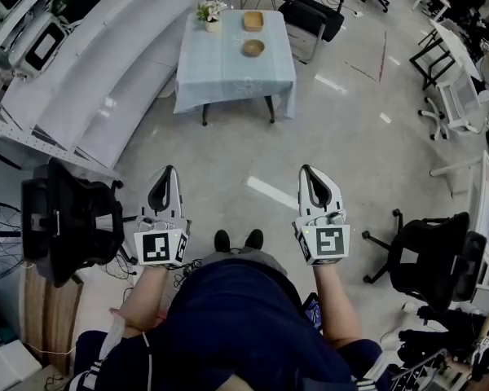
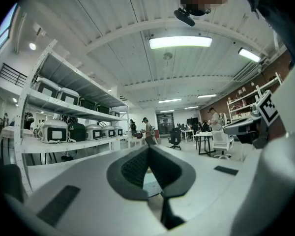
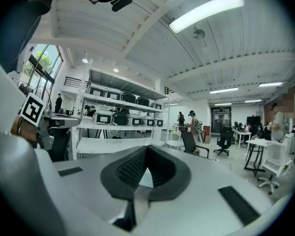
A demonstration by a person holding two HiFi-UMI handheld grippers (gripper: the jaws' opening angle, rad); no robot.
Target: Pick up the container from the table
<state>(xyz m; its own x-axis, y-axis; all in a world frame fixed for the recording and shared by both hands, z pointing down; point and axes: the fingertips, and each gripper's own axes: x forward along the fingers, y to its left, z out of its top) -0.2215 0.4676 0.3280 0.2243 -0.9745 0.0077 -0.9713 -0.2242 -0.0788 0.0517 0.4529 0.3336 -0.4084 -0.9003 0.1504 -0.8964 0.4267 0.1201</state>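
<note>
Open workroom with pale glossy floor (image 1: 334,145); a cloth-covered bench (image 1: 228,80) stands at the far end.
On the bench, a squarish tan container (image 1: 253,20) lies near the back edge, a round tan container (image 1: 253,48) just in front of it, and a small potted plant (image 1: 209,11) at the back left corner. A person stands well apart from the bench. The left hand-held gripper (image 1: 169,170) and the right hand-held gripper (image 1: 308,169) are held side by side, both pointing towards the bench. Each has its jaws pressed together with nothing between them. Storage shelves (image 1: 33,43) line the left wall.
</note>
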